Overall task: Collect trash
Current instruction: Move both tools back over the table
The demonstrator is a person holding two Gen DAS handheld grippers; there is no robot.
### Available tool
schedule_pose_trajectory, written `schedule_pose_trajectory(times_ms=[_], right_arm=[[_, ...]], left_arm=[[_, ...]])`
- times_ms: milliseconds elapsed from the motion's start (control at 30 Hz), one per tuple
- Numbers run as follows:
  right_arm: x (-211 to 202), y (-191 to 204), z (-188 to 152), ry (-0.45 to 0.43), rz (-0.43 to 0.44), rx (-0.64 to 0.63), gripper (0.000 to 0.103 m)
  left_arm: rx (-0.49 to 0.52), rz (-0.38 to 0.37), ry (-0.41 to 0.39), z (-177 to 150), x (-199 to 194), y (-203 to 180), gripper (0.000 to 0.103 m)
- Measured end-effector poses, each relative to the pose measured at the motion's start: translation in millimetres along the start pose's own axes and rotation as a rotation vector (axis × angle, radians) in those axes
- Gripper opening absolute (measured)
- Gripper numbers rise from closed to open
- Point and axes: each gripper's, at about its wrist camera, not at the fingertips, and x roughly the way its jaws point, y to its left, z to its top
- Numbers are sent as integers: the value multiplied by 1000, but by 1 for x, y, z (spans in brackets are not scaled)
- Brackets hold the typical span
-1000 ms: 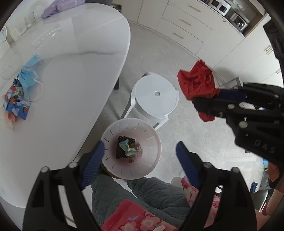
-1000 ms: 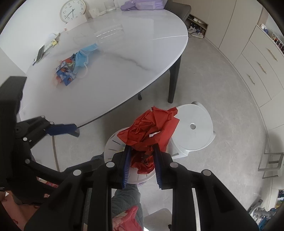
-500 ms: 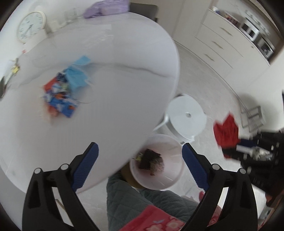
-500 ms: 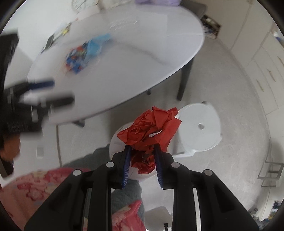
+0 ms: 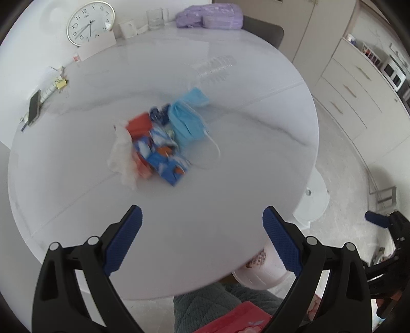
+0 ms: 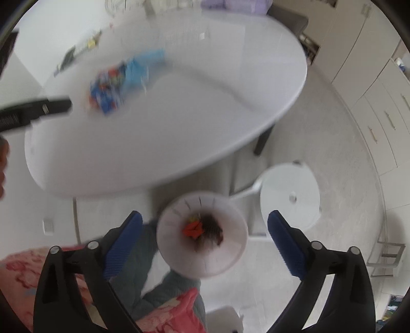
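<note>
A white bin (image 6: 174, 246) stands on the floor beside the person's knee. A crumpled red paper (image 6: 193, 229) lies inside it on darker trash (image 6: 212, 231). My right gripper (image 6: 204, 213) hovers above the bin, its jaws opening and nothing between them. On the white oval table (image 5: 230, 179) lies a pile of trash: colourful wrappers (image 5: 159, 148), blue face masks (image 5: 188, 120) and a white tissue (image 5: 120, 153). My left gripper (image 5: 201, 208) is open and empty above the table's near side, short of the pile. The table edge hides most of the bin (image 5: 258, 278) in the left wrist view.
A white stool (image 6: 289, 197) stands right of the bin. At the table's far side are a clock (image 5: 89, 21), glasses (image 5: 155, 18), a purple pack (image 5: 210, 18) and a phone (image 5: 34, 107). Cabinets (image 5: 358, 84) line the right wall. The person's quilted trousers (image 6: 143, 289) are below the grippers.
The right gripper has opened and the red paper has dropped into the bin. The left gripper has swung from over the bin to over the table, facing the trash pile.
</note>
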Motion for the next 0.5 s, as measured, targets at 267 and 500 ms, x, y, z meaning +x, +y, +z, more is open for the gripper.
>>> schedule_pose_trajectory(times_ms=[267,500], right_arm=[[-21,18,57,-89,21,23,100],[-18,33,80,-90,20,13,100]], left_arm=[[17,41,-98,38,-14,9,93],[22,48,-110,49,-7,21,95]])
